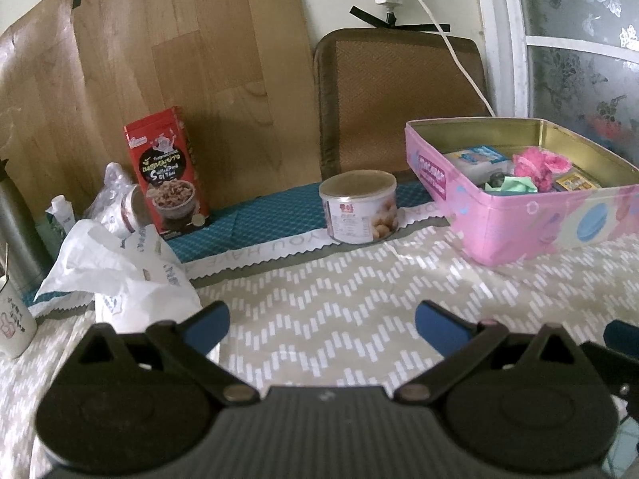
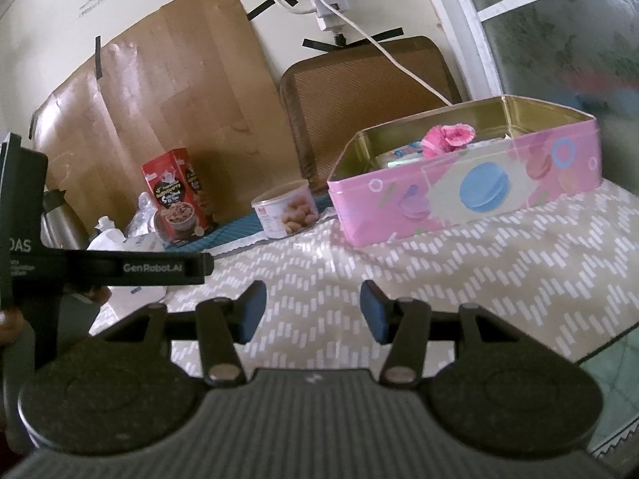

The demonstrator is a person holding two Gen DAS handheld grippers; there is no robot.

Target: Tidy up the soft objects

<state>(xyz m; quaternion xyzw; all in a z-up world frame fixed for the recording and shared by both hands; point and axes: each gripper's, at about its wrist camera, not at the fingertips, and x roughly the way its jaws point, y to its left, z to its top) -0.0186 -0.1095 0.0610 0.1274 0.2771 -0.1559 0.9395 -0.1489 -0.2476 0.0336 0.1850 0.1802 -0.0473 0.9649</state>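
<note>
A pink tin box (image 1: 515, 223) stands open at the right of the table. In it lie a fluffy pink soft item (image 1: 537, 165), a green cloth (image 1: 513, 184) and small packets. The box (image 2: 471, 199) and the pink item (image 2: 447, 137) also show in the right wrist view. My left gripper (image 1: 321, 325) is open and empty, low over the zigzag tablecloth, well short of the box. My right gripper (image 2: 313, 311) is open and empty, also over the cloth, in front of the box. The left gripper's body (image 2: 120, 267) shows at the left of the right wrist view.
A round snack can (image 1: 359, 207) stands mid-table. A red cereal box (image 1: 165, 171) stands by the wooden board at the back left. White crumpled bags (image 1: 120, 279), a mug (image 1: 14, 323) and a steel bottle (image 1: 16, 227) crowd the left. A chair back (image 1: 399, 95) stands behind.
</note>
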